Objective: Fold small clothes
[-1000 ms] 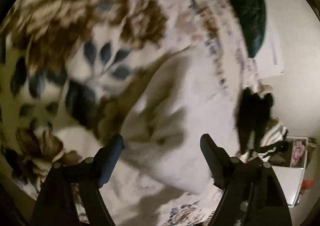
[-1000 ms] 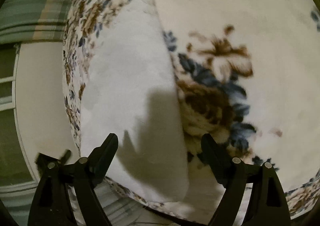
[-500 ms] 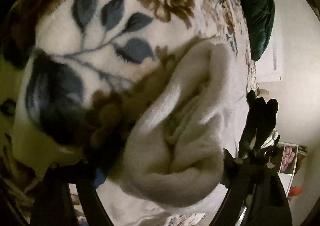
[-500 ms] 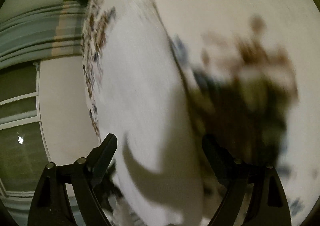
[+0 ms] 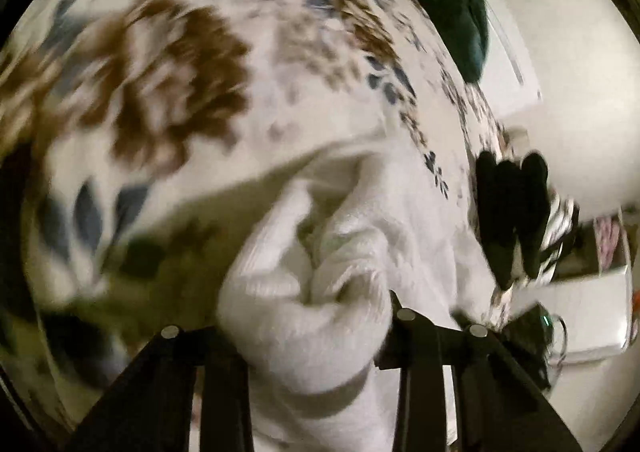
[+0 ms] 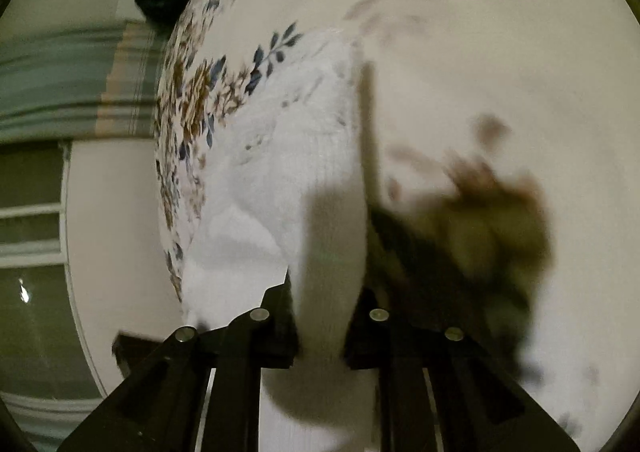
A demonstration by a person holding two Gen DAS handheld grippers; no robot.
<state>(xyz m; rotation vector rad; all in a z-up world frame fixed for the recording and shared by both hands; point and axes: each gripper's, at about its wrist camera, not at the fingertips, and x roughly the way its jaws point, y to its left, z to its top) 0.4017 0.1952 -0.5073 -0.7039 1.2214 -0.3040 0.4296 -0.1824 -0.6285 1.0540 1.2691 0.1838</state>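
In my left hand, the left tongs point(image 5: 308, 316) have closed onto a bunched fold of a small white garment point(image 5: 320, 284). The cloth fills the whole gap between the two black fingers and bulges out above them, soft and ribbed like a knit. This end is lifted a little off the floral blanket point(image 5: 168, 64), which spreads cream with brown flowers and blue leaves behind it. Far to the right in this view lies a dark green cushion point(image 5: 460, 4), and the black tips of my other tool show at the blanket's edge.

In my right hand, the right tongs point(image 6: 322, 328) pinch a narrower strip of the same white garment point(image 6: 288, 172); the fingers stand close together with the cloth pressed between them. From there the garment runs away across the blanket point(image 6: 480, 52) in one long flat panel. A striped curtain point(image 6: 72, 84) hangs to the left, beyond the bed's edge.

I judge the garment light, limp and a little stretchy. It will sag between my two grips and crumple if bunched. It holds best at its corners or hem, pulled gently taut, so the fold lands flat.
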